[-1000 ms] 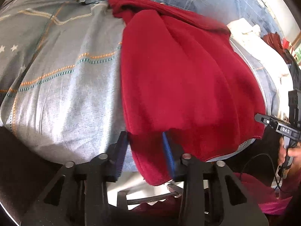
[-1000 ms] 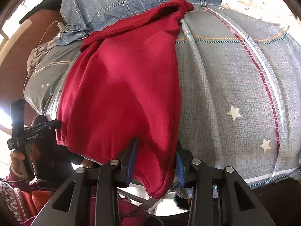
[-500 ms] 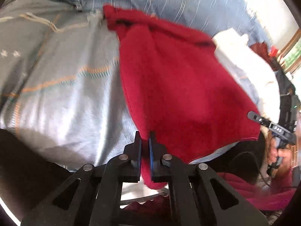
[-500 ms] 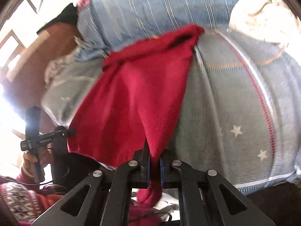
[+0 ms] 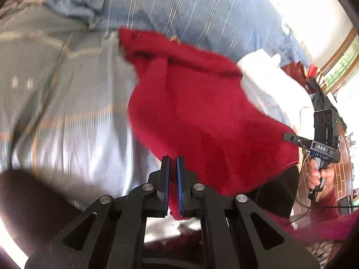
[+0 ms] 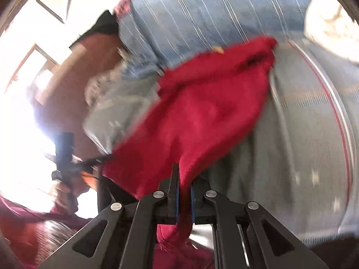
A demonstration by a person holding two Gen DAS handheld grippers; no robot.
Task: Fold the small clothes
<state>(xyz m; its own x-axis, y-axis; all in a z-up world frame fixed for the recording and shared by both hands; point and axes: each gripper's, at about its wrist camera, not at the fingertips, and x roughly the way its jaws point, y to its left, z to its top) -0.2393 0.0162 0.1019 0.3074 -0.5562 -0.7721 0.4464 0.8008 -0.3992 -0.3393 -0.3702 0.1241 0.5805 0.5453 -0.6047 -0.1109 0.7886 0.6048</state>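
A small red fleece garment (image 5: pixel 197 116) lies spread on a grey striped bedspread (image 5: pixel 67 112), its far end bunched near a blue pillow. My left gripper (image 5: pixel 172 159) is shut on the garment's near left hem corner, with red cloth pinched between the blue pads. In the right wrist view the same red garment (image 6: pixel 202 116) rises from the bed, and my right gripper (image 6: pixel 184 168) is shut on its near right hem corner. The near edge hangs lifted between the two grippers. The right gripper (image 5: pixel 291 137) also shows at the far right of the left view, a hand on its handle.
A blue striped pillow (image 5: pixel 202 18) lies at the back of the bed. A white cloth (image 5: pixel 264 67) sits to the right of the garment. Dark red clothes (image 6: pixel 179 253) lie below the bed edge. A brown wooden headboard (image 6: pixel 74 85) and bright windows stand at left.
Both grippers closed on the red garment's near hem corners and rose, lifting that edge off the bed. The views tilted up toward the pillow.
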